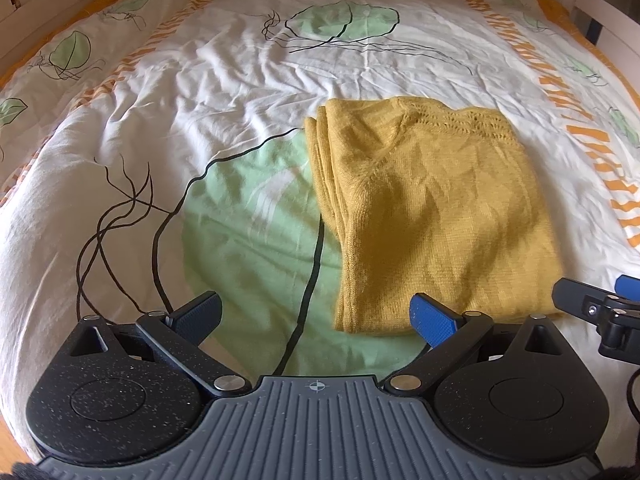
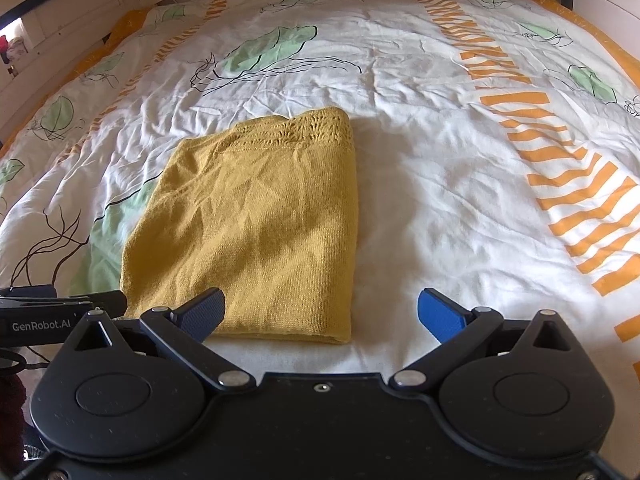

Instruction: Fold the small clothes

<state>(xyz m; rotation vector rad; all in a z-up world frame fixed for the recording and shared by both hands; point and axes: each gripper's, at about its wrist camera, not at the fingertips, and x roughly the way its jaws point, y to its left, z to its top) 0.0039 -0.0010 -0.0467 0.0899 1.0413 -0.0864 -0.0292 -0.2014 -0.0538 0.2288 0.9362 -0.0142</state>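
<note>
Garment: mustard-yellow knitted top (image 2: 248, 228), folded into a compact rectangle, flat on the leaf-printed white bed cover (image 2: 440, 184).
Left hand-held gripper (image 1: 316, 316): jaws wide, empty, at the near-left edge.
Right hand-held gripper (image 2: 320, 314): jaws wide, empty (near hem within reach).
Status: fold apparently complete.

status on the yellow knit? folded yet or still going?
Looks done: the mustard-yellow knit garment lies as a compact layered rectangle on the leaf-print bedsheet. In hand: nothing; left gripper and right gripper are both open and empty. Left: at most squaring the stacked edges; no other clothes visible.
</note>
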